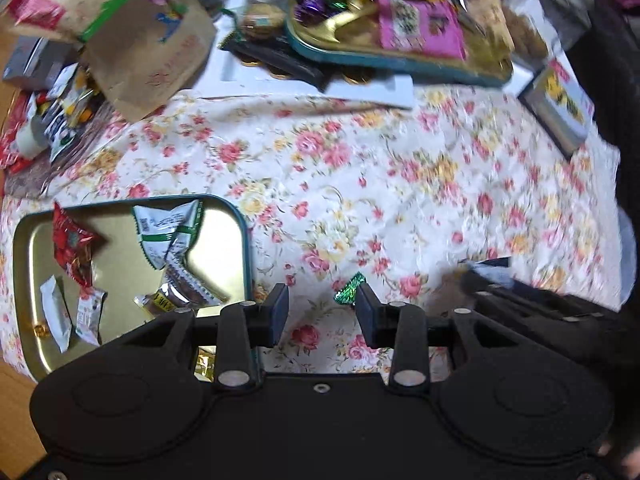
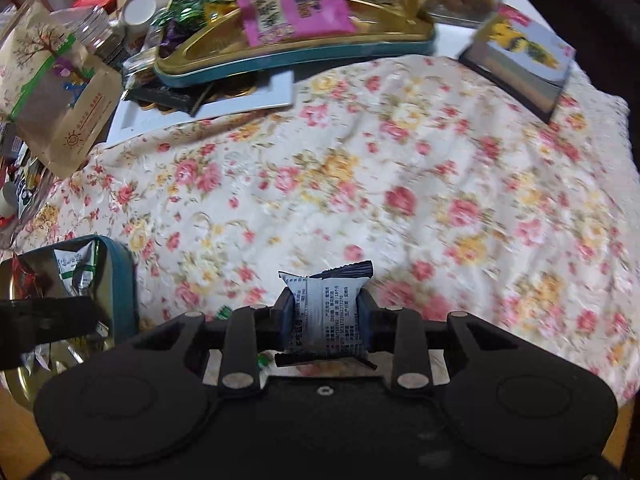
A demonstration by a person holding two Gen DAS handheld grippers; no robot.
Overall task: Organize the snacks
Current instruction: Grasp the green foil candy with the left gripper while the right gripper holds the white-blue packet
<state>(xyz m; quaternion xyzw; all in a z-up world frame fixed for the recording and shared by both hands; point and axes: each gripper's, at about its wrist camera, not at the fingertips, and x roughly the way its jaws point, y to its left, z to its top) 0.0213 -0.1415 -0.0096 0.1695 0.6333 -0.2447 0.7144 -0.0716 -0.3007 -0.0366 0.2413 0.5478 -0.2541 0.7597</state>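
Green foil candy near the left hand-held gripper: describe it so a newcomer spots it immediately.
Start at the gold tin on the floral tablecloth. Just right of it, the open left hand-held gripper hovers. The green foil candy lies on the cloth beside its right finger, the only glittery wrapper outside the tin.

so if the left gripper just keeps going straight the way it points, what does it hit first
Probably the small green foil candy lying on the floral cloth just past the open left gripper, near its right finger; depth is hard to judge.
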